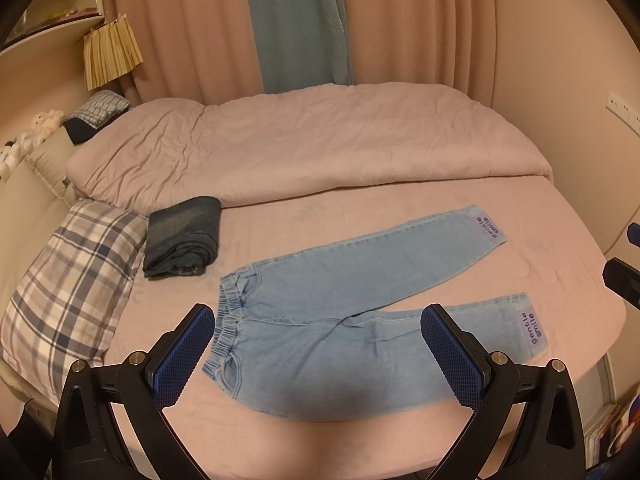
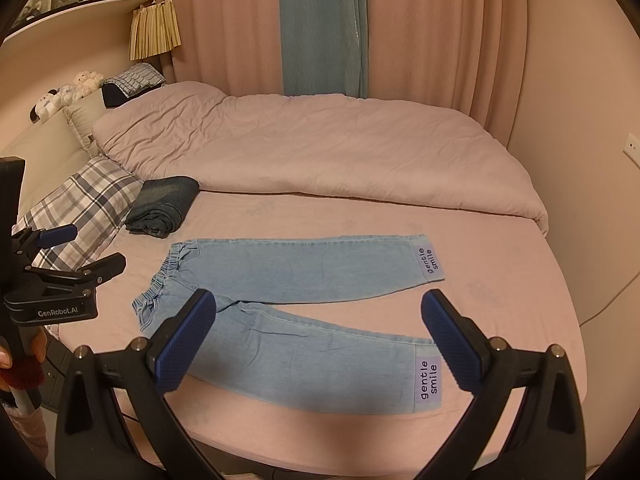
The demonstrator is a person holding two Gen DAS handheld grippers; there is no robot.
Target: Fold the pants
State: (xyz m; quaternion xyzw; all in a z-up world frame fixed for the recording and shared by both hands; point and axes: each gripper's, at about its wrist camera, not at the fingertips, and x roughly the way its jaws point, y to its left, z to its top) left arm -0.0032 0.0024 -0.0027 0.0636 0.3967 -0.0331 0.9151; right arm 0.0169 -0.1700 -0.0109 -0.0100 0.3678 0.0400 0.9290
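The pants [image 2: 304, 304] are pale blue denim with lilac cuff patches [image 2: 428, 380] lettered in black. The folded jeans [image 2: 164, 206] are dark blue, the pillow [image 2: 80, 208] grey-and-white plaid, the bed [image 2: 500, 280] dusty pink.

Bed [image 1: 360, 432] with pink fitted sheet, mostly flat. Light blue jeans [image 1: 344, 332] spread flat on sheet near front edge, waistband to left, legs splayed apart to right, purple "gentle smile" patch at each cuff. Folded dark denim garment [image 1: 182, 236] lying left of jeans, apart from them, touching plaid pillow [image 1: 68, 300] at left edge. Pink duvet [image 1: 304, 140] bunched across far half of bed, wrinkled. More pillows behind at headboard end, partly hidden.
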